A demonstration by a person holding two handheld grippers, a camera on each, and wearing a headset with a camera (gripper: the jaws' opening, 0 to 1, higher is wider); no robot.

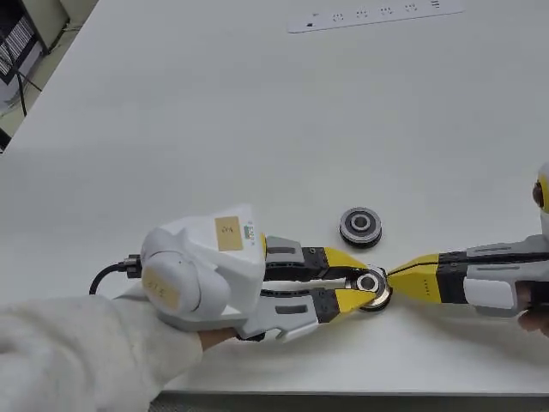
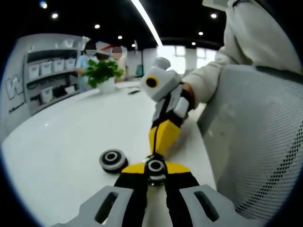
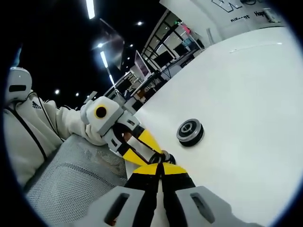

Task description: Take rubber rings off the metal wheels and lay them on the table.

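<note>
Head view: above, steeply down | gripper views: table-level, close, facing each other | shared: clamped wheel (image 1: pixel 371 283), lower centre

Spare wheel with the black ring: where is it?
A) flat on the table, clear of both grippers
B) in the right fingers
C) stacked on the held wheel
A: the spare wheel lies flat on the table, apart from the left gripper and right gripper at the held wheel.
</note>
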